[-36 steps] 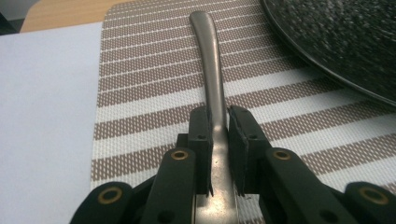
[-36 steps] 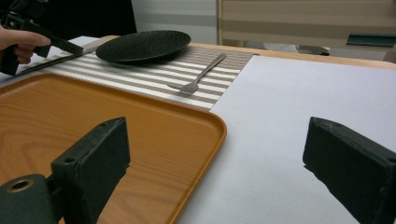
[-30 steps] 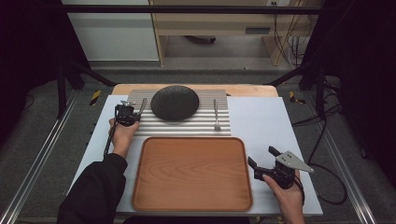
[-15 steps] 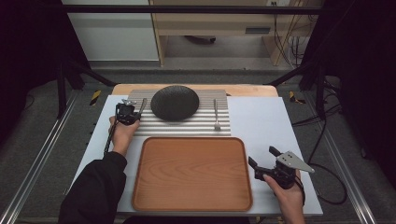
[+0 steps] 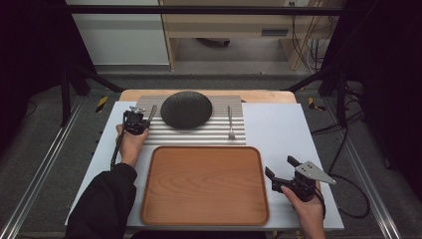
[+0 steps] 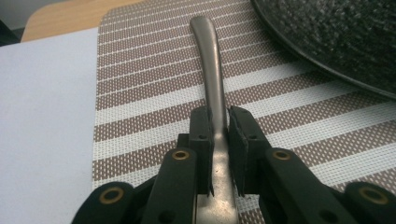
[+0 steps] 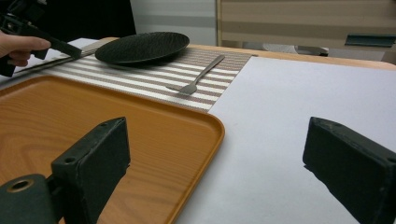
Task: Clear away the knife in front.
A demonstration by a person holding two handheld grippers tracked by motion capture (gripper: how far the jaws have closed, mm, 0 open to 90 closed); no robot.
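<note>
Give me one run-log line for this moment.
left hand-held gripper: shut on utensil handle | right hand-held gripper: open, beside tray | fork: on placemat

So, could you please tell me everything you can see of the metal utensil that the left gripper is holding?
The utensil is slim, of dull brushed silver metal, and its rounded handle end points away from the left gripper. It lies flat on the brown-and-white striped placemat, just left of the black speckled plate and apart from its rim. The gripper's two black jaws are shut on its shaft from both sides. Its working end is hidden under the gripper, so its type cannot be told.
</note>
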